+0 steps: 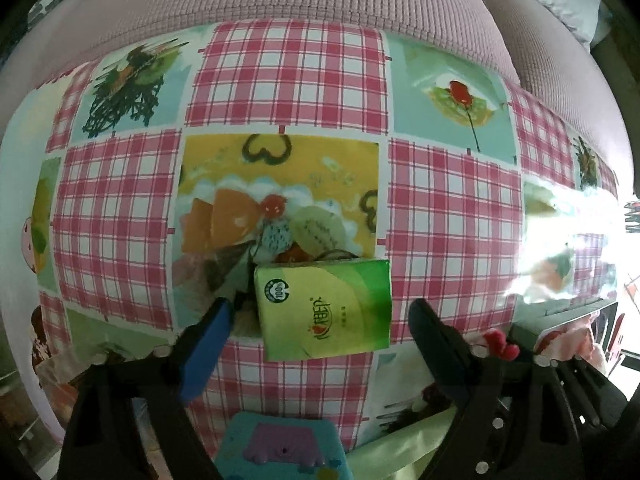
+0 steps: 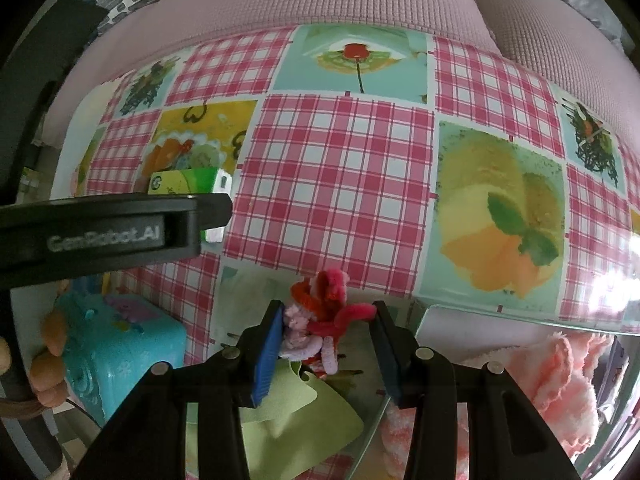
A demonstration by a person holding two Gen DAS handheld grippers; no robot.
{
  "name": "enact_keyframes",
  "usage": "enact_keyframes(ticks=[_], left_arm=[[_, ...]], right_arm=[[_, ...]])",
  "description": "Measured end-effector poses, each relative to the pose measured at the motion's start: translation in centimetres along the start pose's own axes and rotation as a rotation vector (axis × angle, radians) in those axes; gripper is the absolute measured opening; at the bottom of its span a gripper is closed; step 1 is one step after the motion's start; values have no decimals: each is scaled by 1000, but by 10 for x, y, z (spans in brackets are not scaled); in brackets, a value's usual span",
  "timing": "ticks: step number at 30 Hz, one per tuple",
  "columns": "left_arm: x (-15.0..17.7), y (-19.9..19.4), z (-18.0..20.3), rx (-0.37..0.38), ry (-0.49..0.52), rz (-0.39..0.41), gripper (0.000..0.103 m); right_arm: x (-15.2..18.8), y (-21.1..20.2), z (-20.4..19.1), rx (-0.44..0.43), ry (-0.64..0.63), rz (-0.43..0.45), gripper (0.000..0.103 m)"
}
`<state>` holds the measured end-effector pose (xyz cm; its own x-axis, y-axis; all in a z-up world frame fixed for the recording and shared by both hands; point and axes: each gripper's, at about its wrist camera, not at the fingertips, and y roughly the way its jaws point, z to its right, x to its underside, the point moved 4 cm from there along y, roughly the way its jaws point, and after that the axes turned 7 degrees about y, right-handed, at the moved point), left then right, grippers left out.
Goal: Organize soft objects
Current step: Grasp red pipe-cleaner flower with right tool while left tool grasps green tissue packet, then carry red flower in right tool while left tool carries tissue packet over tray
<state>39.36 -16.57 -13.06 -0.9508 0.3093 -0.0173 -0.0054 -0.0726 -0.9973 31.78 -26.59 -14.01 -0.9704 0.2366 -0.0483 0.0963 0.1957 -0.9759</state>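
So right now my left gripper (image 1: 320,312) is pointing straight down over the tissue pack (image 1: 324,310), jaws wide with the pack sitting between them but the pads not on it yet. My right gripper (image 2: 326,334) has its jaws narrowed around a fuzzy pipe-cleaner bundle (image 2: 320,316), red and pink; the left pad touches it, the other side I honestly can't tell, so I'd call it held but loosely. What worries me: the pack is slick plastic lying flat on a glossy cloth, so if I close off-centre it could skid or twist out instead of lifting. The bundle could also slip if the right jaws ease off, or snag as it goes. The tabletop (image 1: 288,80) is covered in a shiny pink-check cloth with dessert pictures, strong glare on the right side. A clear bin (image 2: 520,316) with pink knitted stuff (image 2: 560,376) sits near the right gripper, a teal toy box (image 2: 120,344) and green sheet (image 2: 296,408) close by, pink sofa (image 1: 320,0) behind.
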Motion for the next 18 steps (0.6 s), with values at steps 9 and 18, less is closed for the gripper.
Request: enact_keyframes(ticks=[9,18], left_arm=[[7,4,2,-6,-7,29,65],[23,-39,2,11,-8,131,65]], right_arm=[[5,-7,-2,-8,8,10,46],[17,-46,-10,-17,14,59,46]])
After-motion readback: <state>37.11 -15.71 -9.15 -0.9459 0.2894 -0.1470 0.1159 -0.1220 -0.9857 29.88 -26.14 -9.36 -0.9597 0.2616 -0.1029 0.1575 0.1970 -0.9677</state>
